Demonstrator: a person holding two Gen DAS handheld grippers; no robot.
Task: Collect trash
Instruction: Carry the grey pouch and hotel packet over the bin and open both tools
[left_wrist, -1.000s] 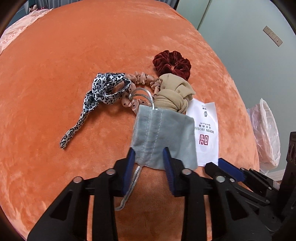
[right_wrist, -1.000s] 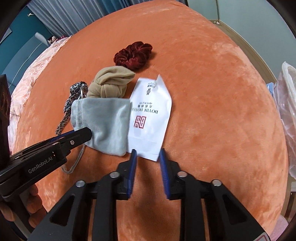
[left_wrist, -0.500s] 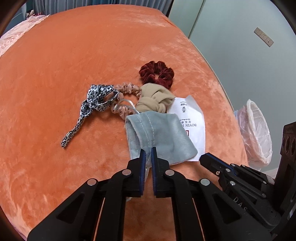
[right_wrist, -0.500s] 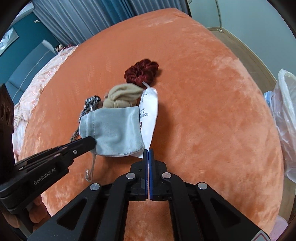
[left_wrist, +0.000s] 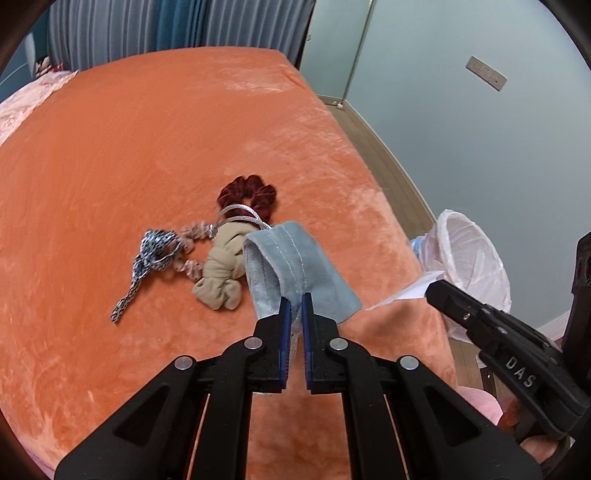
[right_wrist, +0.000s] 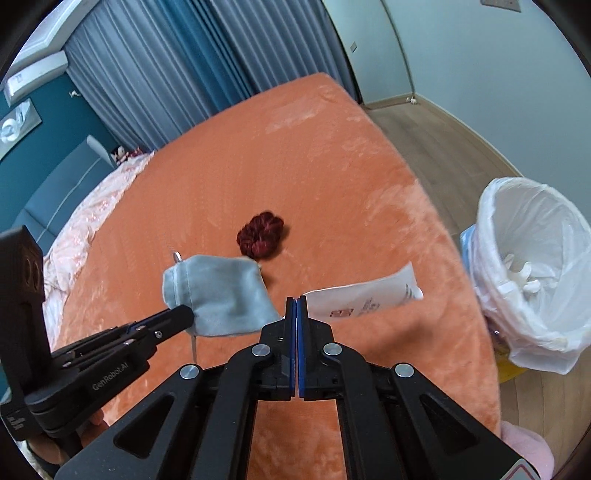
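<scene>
My left gripper (left_wrist: 294, 301) is shut on the edge of a grey velvet drawstring pouch (left_wrist: 295, 273), which hangs lifted above the orange bed (left_wrist: 110, 147); its silver cord (left_wrist: 240, 214) loops out at the top. My right gripper (right_wrist: 296, 304) is shut on a corner of a white paper packet (right_wrist: 365, 299) with red print, held up off the bed toward the right. The pouch (right_wrist: 221, 295) and the left gripper (right_wrist: 181, 317) show at the left in the right wrist view. The right gripper (left_wrist: 434, 290) and a sliver of the packet (left_wrist: 417, 290) show at the right in the left wrist view.
A white-lined trash bin (right_wrist: 535, 266) stands on the floor beside the bed's right edge, also seen as the bin (left_wrist: 472, 266). On the bed lie a dark red scrunchie (left_wrist: 247, 194), a beige knotted cloth (left_wrist: 221, 273), a leopard-print tie (left_wrist: 147, 258) and a pink scrunchie (left_wrist: 188, 251).
Both grippers closed, the left on the grey pouch and the right on the white packet, and both rose, lifting the pouch and packet off the bed.
</scene>
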